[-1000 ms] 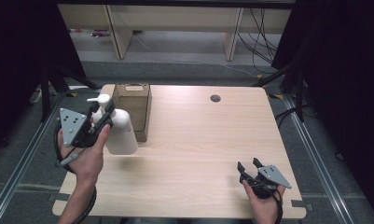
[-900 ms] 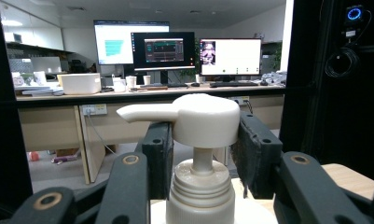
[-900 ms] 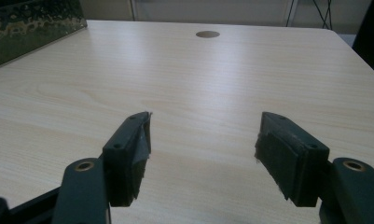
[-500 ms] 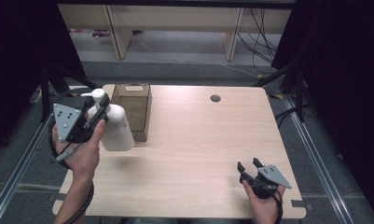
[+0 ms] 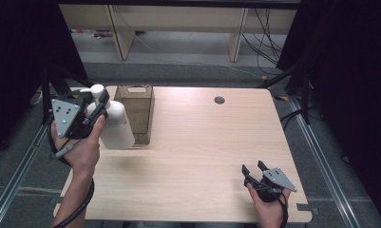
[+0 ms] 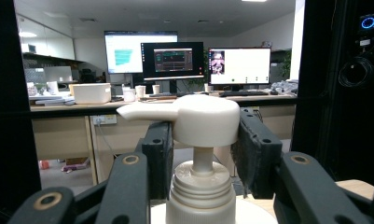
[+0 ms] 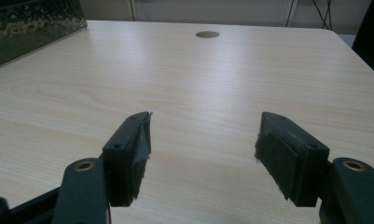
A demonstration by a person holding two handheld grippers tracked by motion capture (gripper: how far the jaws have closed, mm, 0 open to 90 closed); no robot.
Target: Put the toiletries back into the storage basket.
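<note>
From the high view, the left gripper (image 5: 97, 110) pinches the neck of a white pump bottle (image 5: 114, 124) at the far left edge of the tabletop (image 5: 202, 142), the bottle upright, its long axis vertical and its spout aimed left, away from the brown box (image 5: 137, 114) that stands just beside it on the right. Whether the bottle's base rests on the tabletop or hangs just above it cannot be told. The right gripper (image 5: 253, 172) sits well apart at the near right corner, so the left hand (image 5: 83, 149) is plainly the one that has the bottle, and any move toward the box is a short one to the right. In the left gripper view, the two black jaws stand on either side of the pump head (image 6: 201, 119), their pads (image 6: 159, 156) flanking the stem and the ribbed collar below; the spout points to the left of that picture, and desks with lit monitors (image 6: 173, 60) lie beyond. In the right gripper view, the jaws are spread wide over bare wood with nothing between them, the round cable hole (image 7: 207, 34) far ahead and a dark edge of the box (image 7: 31, 23) at the upper left.
</note>
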